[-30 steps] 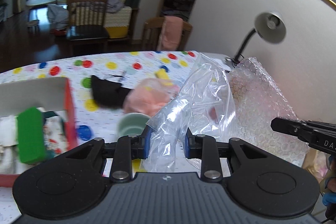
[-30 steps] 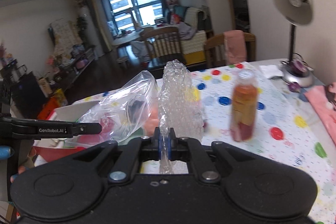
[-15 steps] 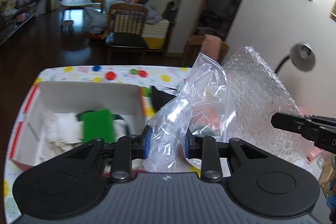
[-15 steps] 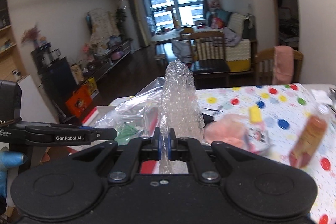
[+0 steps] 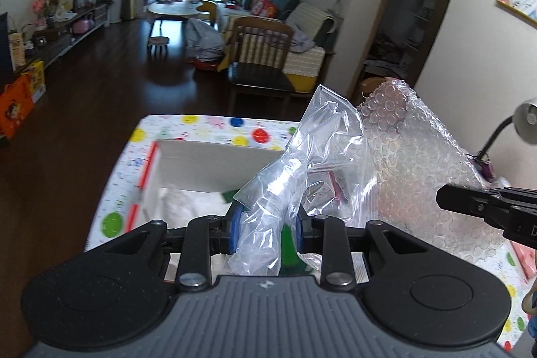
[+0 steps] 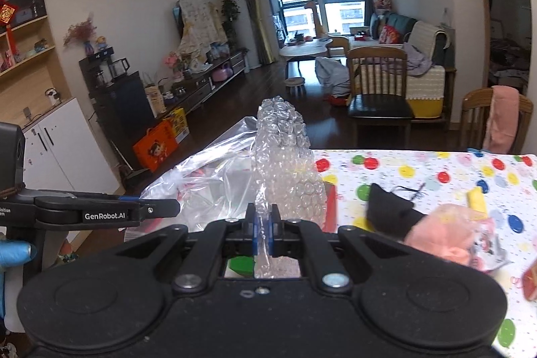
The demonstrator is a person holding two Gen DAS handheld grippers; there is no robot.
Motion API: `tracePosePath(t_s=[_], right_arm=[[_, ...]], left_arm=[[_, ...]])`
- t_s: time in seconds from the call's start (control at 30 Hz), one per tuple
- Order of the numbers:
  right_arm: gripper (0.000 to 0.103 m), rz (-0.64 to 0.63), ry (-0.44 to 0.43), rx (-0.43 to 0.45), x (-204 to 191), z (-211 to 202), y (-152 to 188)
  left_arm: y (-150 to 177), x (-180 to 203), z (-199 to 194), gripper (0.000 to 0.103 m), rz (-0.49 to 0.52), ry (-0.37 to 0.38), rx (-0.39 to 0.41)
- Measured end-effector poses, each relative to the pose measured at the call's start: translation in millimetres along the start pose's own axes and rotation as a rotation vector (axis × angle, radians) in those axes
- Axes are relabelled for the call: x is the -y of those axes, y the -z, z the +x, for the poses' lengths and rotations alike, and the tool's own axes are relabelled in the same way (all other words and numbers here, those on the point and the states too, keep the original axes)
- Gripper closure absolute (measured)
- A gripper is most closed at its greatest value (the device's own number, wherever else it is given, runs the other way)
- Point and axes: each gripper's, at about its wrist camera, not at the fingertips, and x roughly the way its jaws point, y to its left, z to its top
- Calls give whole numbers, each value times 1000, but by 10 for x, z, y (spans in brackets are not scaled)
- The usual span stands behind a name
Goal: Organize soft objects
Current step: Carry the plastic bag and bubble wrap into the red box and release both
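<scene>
Left gripper [image 5: 266, 228]: I had it closed partway on the crumpled neck of the clear plastic bag [image 5: 308, 176]; the blue pads pinched the film with a bunched wad between them.
Right gripper [image 6: 263, 232]: I had it clamped almost fully shut on a thin edge of the bubble wrap [image 6: 285, 170], which stood up from the jaws.
White box [image 5: 208, 156]: my landmark; it sat open on the dotted tablecloth [image 6: 436, 170], with something green and white cloth inside.
Bag and wrap: both were held above the box, the wrap just right of the bag.
Black cloth [image 6: 389, 213], pink cloth [image 6: 443, 234]: on the table, right of the box.
Step, I judged: carrying both soft pieces to the box.
Next: lower them inside and open both jaws.
</scene>
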Motion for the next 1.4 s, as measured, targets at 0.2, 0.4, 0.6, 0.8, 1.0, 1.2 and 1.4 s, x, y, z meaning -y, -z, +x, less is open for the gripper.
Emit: tracePosePath(t_s=[0.2, 0.4, 0.6, 0.8, 1.0, 1.2, 1.4], right_arm=[[99, -10, -21, -24, -226, 271, -43], [99, -5, 2, -64, -361, 609, -1], [98, 14, 52, -129, -375, 921, 96], [97, 42, 88, -194, -340, 1188, 252], [91, 62, 117, -236, -321, 1373, 371], [86, 41, 129, -258, -344, 1480, 417], [81, 14, 130, -272, -385, 1535, 433]], left_arm=[[-68, -327, 42, 74, -7, -58, 3], [-91, -629, 225, 74, -8, -121, -16], [-109, -798, 557, 74, 16, -160, -61], [-89, -837, 906, 74, 38, -164, -126], [-47, -773, 1175, 75, 88, -167, -172], [6, -730, 1382, 75, 129, -161, -218], [58, -763, 1501, 72, 124, -154, -264]])
